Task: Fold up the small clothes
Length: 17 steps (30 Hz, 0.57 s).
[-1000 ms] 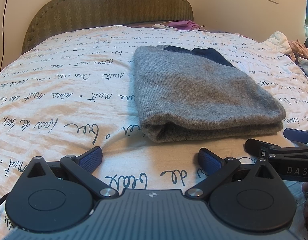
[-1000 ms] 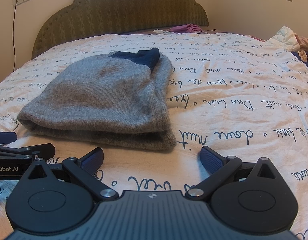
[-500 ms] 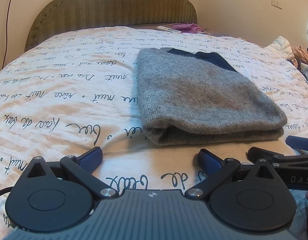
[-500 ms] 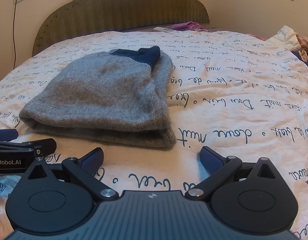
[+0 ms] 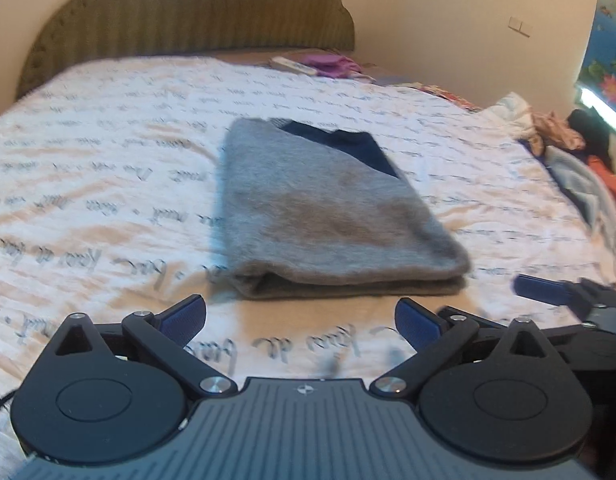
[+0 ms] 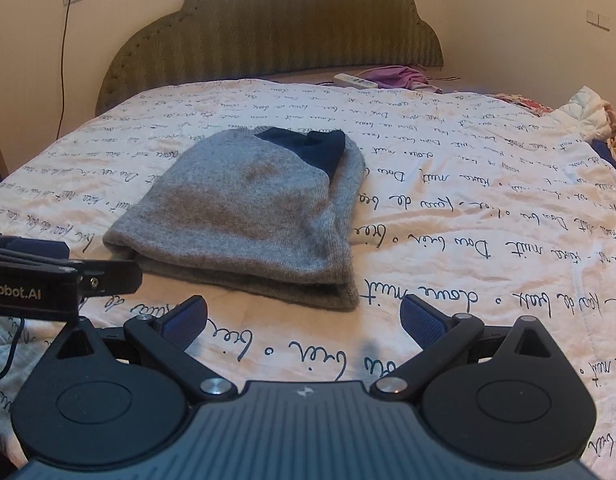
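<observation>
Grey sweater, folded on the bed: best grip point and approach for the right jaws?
Judging from the pose, take the grey sweater at its near right corner, where the stacked layers end in a thick rounded fold. Come in low from the front, along the bedspread, one finger under and one over. The right gripper is open and already faces that edge.

Both tongs [image 5: 299, 326] [image 6: 303, 322] farther from sweater [image 6: 243, 216]

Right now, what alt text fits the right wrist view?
A folded grey knit sweater with a navy collar lies on a script-printed bedspread, untouched. The open right gripper hovers just short of it, the left gripper alongside.
</observation>
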Motion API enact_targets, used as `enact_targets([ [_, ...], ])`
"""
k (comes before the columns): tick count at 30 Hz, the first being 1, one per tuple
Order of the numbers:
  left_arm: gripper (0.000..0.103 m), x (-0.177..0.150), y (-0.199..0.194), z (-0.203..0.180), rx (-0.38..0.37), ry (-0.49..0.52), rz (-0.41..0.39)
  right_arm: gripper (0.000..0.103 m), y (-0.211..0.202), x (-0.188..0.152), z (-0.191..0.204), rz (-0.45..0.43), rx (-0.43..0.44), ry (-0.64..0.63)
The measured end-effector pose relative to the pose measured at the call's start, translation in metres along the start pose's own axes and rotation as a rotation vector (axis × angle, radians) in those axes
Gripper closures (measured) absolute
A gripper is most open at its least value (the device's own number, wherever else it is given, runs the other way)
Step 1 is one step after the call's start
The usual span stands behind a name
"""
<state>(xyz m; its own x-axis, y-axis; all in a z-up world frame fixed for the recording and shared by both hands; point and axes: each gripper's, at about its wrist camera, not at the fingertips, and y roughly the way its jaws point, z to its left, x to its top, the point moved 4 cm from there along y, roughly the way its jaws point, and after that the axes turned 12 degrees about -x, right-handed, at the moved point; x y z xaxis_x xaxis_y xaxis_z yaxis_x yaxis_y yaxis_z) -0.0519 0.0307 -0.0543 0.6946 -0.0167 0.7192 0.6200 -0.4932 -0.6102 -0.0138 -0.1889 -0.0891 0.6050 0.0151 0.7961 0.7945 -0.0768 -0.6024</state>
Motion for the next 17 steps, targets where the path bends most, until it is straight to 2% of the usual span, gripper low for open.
enact_targets([
  [2,0.000,-0.002,-0.001,-0.001,-0.005,-0.029,0.013,0.000,0.000,0.000,-0.001,-0.002,0.007,0.009],
  [4,0.000,-0.004,-0.007,-0.002,0.003,-0.013,-0.025,0.000,0.003,-0.002,-0.003,0.012,0.010,0.020],
  [5,0.000,-0.007,-0.012,-0.003,0.034,-0.004,-0.062,0.000,0.004,-0.003,-0.004,0.016,0.015,0.027],
  [6,0.000,-0.008,-0.015,-0.005,0.086,0.020,-0.082,0.000,0.005,-0.004,-0.005,0.020,0.020,0.032],
  [7,0.000,-0.008,-0.016,-0.007,0.105,0.047,-0.085,0.000,0.006,-0.005,-0.005,0.022,0.023,0.036],
  [14,0.000,-0.003,-0.029,-0.020,0.125,0.094,-0.145,0.000,0.009,-0.007,-0.012,0.026,0.038,0.067],
  [17,0.000,-0.002,-0.031,-0.022,0.144,0.113,-0.145,0.000,0.010,-0.006,-0.015,0.027,0.038,0.077],
])
